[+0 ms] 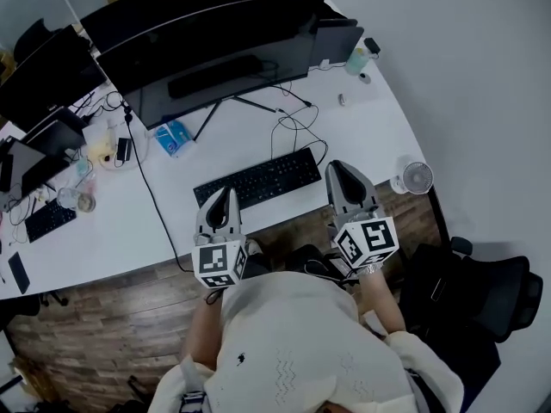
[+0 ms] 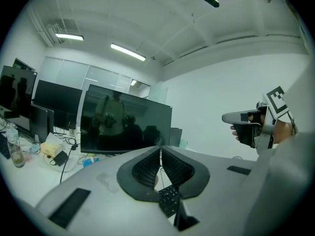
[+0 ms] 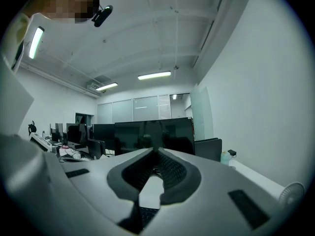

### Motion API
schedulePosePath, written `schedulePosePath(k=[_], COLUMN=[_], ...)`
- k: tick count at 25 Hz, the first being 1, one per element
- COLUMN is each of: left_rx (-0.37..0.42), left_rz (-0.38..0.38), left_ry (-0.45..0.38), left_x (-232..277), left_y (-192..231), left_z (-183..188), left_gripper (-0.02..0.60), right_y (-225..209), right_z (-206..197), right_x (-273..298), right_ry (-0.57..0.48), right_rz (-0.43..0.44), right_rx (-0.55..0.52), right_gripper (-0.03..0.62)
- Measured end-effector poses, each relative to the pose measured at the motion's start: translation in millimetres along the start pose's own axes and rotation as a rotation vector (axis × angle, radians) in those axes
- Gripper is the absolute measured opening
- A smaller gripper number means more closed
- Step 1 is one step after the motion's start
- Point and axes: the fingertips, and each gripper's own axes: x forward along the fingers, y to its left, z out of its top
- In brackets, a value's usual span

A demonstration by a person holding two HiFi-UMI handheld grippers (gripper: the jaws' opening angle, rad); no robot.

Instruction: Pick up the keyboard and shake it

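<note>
1. The flat black keyboard (image 1: 258, 177) lies on the white desk (image 1: 370, 136), near its front edge, in front of the wide dark monitor (image 1: 215, 54).
2. Your left gripper (image 1: 225, 196) is at the keyboard's left end, its jaws pressed together with nothing between them.
3. Your right gripper (image 1: 344, 175) is just beside the keyboard's right end, its jaws likewise closed and empty.
4. A small white fan (image 1: 417, 177) stands to the right of that gripper, and a blue packet (image 1: 175, 136) lies behind the keyboard, off to the left.
</note>
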Motion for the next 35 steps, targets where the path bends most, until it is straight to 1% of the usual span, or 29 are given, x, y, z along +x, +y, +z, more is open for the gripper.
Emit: schedulePosePath(k=[5, 9, 12, 15, 16, 19, 23, 26, 29, 30, 31, 32, 35], left_rx=[-0.032, -0.043, -0.049, -0.06, -0.067, -0.091, -0.096, -0.103, -0.13, -0.143, -0.155, -0.163, -0.174], left_rz=[0.068, 0.111, 0.119, 0.094, 0.102, 0.162, 0.227, 0.245, 0.269, 0.279, 0.288, 0.295, 0.313], left_ry=[0.003, 0.027, 0.028, 0.0, -0.006, -0.005, 0.033, 0.072, 0.106, 0.116, 0.128, 0.139, 0.174], left_x=[0, 0, 1, 3, 3, 2, 3, 6, 11, 13, 15, 17, 20], left_y=[29, 44, 48, 44, 43, 46, 53, 55, 61, 63, 66, 69, 77], left_z=[-5, -12, -15, -13, -13, -20, -35, -49, -64, -69, -75, -80, -95], left_gripper=[0.021, 0.021, 0.021, 0.021, 0.021, 0.023, 0.023, 0.025, 0.028, 0.045, 0.123, 0.169, 0.176], right_y=[7, 13, 13, 11, 10, 6, 2, -4, -16, -21, -25, -29, -38], right_z=[-17, -32, -40, -47, -49, -58, -70, -81, -93, -97, -102, -108, -130], right_x=[19, 36, 48, 60, 64, 74, 88, 96, 102, 105, 107, 109, 112], right_ry=[0.039, 0.083, 0.111, 0.132, 0.141, 0.171, 0.201, 0.228, 0.255, 0.265, 0.276, 0.289, 0.347], right_rz=[0.029, 0.067, 0.106, 0.145, 0.158, 0.198, 0.24, 0.258, 0.256, 0.252, 0.247, 0.241, 0.233], right_rx=[0.023, 0.041, 0.042, 0.052, 0.055, 0.057, 0.067, 0.074, 0.092, 0.101, 0.111, 0.12, 0.139], right_gripper=[0.032, 0.034, 0.038, 0.046, 0.049, 0.066, 0.086, 0.106, 0.124, 0.132, 0.14, 0.146, 0.161])
